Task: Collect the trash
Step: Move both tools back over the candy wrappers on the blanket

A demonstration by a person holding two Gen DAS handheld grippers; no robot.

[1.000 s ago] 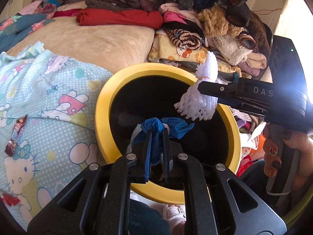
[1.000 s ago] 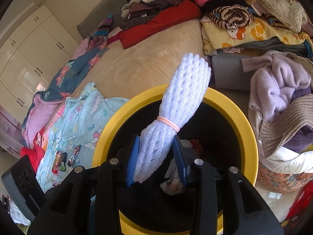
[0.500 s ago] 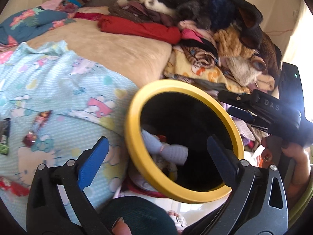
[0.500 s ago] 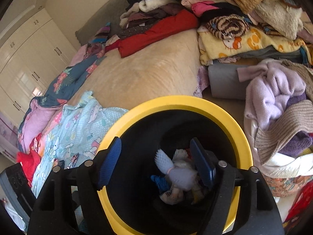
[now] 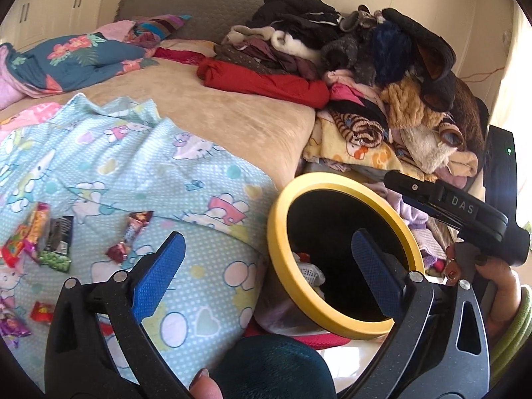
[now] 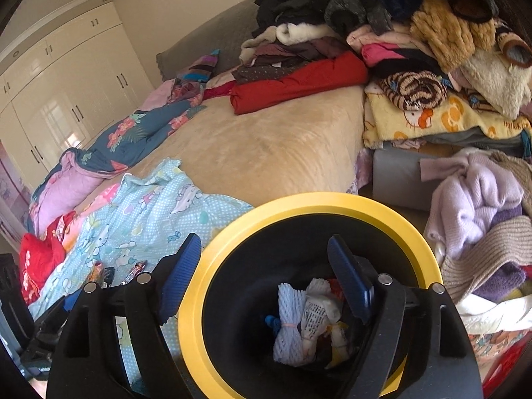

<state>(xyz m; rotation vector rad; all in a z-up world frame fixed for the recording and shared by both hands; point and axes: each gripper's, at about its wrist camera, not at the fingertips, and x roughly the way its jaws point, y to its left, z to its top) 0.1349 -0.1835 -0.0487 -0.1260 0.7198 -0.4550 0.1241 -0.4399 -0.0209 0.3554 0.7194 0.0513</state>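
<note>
A black bin with a yellow rim [image 5: 332,179] [image 6: 316,201] stands against the bed. At its bottom lie a white foam net sleeve [image 6: 289,326], a crumpled white wrapper [image 6: 319,312] and a blue scrap [image 6: 271,321]. My right gripper [image 6: 262,242] hovers over the bin's mouth, its jaws opening with nothing between them. My left gripper [image 5: 266,242] is wide open and empty, above the bin's left edge and the blanket. Candy wrappers [image 5: 133,232] lie on the blanket, with more [image 5: 43,239] to their left.
A light blue cartoon blanket [image 5: 133,166] covers the near bed. A tall heap of clothes [image 5: 365,66] and a red folded garment [image 5: 266,83] lie beyond the bin. A lilac sweater [image 6: 475,199] sits right of it. A person's hand [image 5: 492,272] holds the right gripper's grip.
Both grippers opened: the blue scrap left the left jaws and the foam net left the right jaws, and both now lie in the bin. The left gripper rose and swung left.
</note>
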